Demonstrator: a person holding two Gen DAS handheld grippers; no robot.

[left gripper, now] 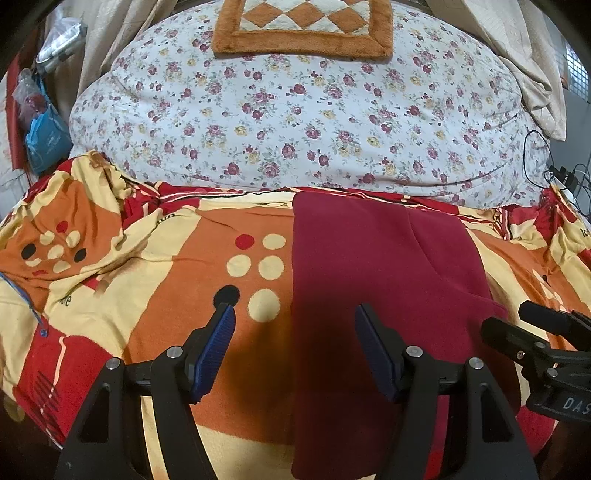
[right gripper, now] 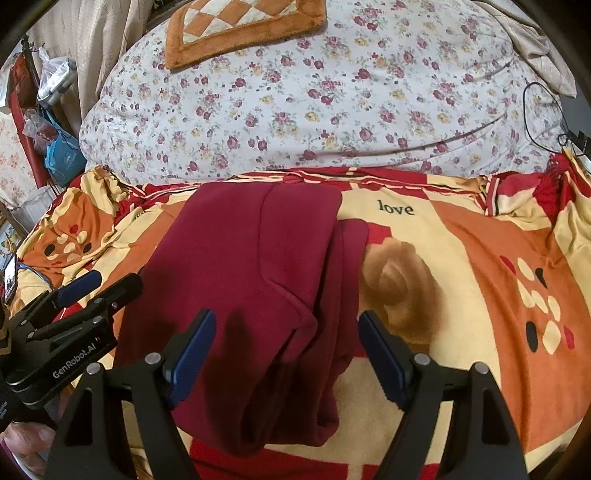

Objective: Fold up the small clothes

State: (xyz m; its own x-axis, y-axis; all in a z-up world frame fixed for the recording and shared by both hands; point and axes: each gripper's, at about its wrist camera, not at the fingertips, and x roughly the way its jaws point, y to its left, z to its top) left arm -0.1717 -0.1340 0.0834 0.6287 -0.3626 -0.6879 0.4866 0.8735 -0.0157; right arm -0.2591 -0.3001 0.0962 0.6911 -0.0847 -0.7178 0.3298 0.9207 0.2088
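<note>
A dark red garment (left gripper: 373,280) lies folded lengthwise in a long strip on the orange, red and cream blanket (left gripper: 166,280). In the right wrist view the garment (right gripper: 251,280) shows layered folds along its right edge. My left gripper (left gripper: 295,314) is open and empty, hovering over the garment's left edge. My right gripper (right gripper: 286,321) is open and empty, hovering over the garment's near right part. Each gripper shows at the side of the other's view: the right one (left gripper: 517,325), the left one (right gripper: 101,284).
A floral quilt (left gripper: 295,118) lies beyond the blanket, with an orange checked mat (left gripper: 303,26) on it. Bags (left gripper: 44,136) hang at the far left. Black cables (left gripper: 554,170) lie at the far right. The blanket (right gripper: 461,258) stretches bare to the right of the garment.
</note>
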